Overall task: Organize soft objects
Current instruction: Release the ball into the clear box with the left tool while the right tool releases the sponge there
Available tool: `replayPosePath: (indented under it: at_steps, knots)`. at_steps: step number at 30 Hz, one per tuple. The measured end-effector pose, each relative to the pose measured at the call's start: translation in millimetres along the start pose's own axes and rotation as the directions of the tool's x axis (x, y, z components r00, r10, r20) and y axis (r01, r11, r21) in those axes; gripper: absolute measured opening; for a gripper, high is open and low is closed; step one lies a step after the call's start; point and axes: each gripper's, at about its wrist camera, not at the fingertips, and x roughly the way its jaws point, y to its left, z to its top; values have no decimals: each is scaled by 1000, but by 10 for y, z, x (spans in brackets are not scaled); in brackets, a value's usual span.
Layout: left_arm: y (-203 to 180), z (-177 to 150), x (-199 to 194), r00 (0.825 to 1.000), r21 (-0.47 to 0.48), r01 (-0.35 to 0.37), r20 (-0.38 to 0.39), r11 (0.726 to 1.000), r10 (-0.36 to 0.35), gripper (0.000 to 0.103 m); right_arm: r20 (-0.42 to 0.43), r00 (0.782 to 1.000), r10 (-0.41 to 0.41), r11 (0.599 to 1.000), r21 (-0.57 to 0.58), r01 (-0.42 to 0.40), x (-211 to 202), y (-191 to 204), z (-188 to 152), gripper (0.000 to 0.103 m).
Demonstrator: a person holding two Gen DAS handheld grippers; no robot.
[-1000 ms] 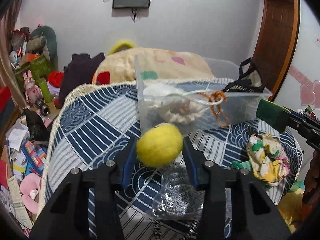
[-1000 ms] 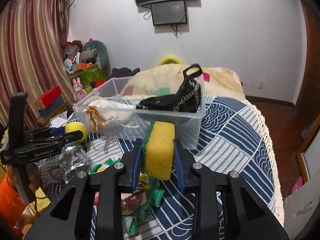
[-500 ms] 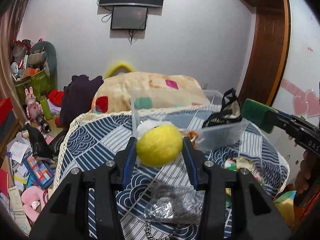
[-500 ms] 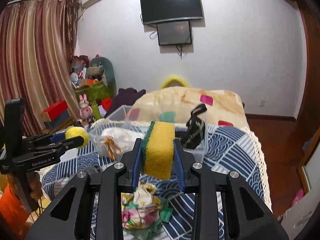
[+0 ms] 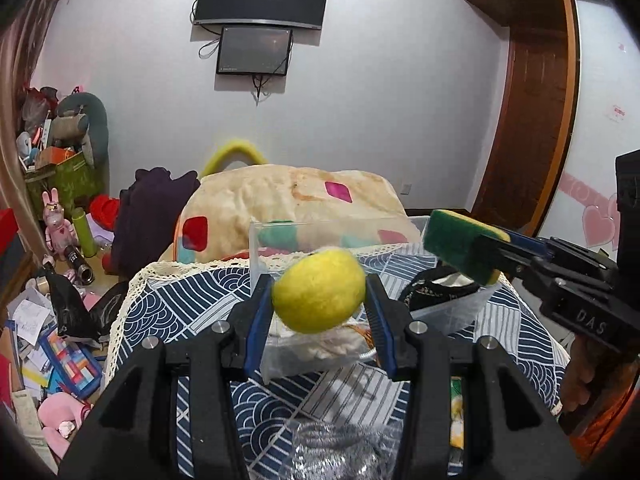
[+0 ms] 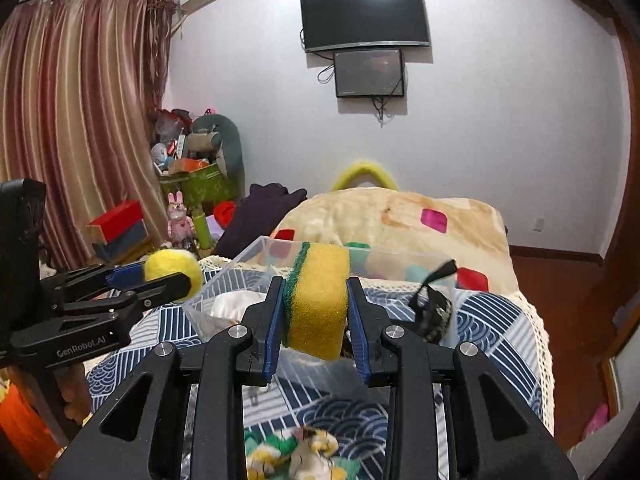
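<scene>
yellow ball (image 5: 319, 291) hiding clear bin (image 5: 448, 312) contents, sponge (image 6: 316, 305) likewise

Readable in the left wrist view: white letters "DAS" on the black side of the right gripper (image 5: 460, 246), on its body near the handle. Readable in the right wrist view: "GenRobot.AI", printed in pale letters along the black body of the left gripper (image 6: 172, 272). On the small sign (image 5: 618, 112) at the white door, only red marks, too small to read; on all other things no legible text.
</scene>
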Motion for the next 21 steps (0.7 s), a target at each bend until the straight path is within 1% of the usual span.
replayPosePath:
  at_steps: [5, 8, 11, 17, 21]
  knots:
    - [24, 25, 200, 999, -8, 2, -38, 1000, -2, 45, -34, 999, -5, 1000, -27, 4, 166, 55, 21, 27]
    - [38, 21, 352, 997, -20, 19, -73, 1000, -20, 45, -64, 998, -17, 999, -43, 14, 278, 69, 19, 27]
    - [34, 5, 451, 996, -18, 21, -90, 1000, -23, 45, -93, 995, -20, 999, -50, 15, 367, 48, -6, 27]
    - [-24, -24, 643, 990, -5, 36, -137, 999, -36, 45, -171, 985, -38, 998, -63, 28, 562, 22, -60, 27]
    - [-39, -25, 728, 988, -1, 35, -150, 999, -35, 45, -205, 978, -40, 997, -65, 27, 621, 7, -87, 27]
